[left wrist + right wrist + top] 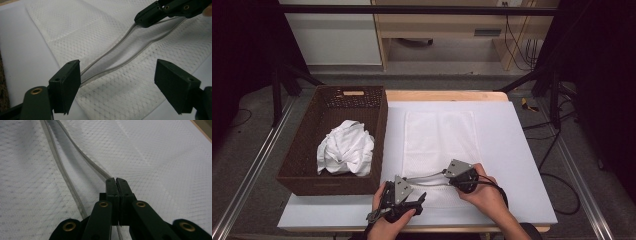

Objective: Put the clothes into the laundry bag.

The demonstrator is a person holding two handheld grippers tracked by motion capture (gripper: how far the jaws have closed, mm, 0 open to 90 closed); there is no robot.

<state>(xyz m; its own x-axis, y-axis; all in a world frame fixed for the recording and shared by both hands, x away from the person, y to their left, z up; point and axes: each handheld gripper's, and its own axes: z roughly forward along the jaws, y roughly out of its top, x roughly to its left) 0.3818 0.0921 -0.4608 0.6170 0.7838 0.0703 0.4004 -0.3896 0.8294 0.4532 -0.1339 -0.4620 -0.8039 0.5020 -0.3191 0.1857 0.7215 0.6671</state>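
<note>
A white mesh bag lies flat on the white board, and its grey zipper gapes open along the near end. My right gripper is shut on the zipper's right end; its jaws meet tight over the zipper tape, and it also pinches that end in the left gripper view. My left gripper rests at the zipper's other end with its jaws wide apart. The zipper runs up beside the left pad; nothing is pinched between the pads.
A brown wicker basket stands at the left against the board and holds a crumpled white cloth. The white board has bare room to the bag's right. Dark frame legs and cables stand beyond the table's far and right edges.
</note>
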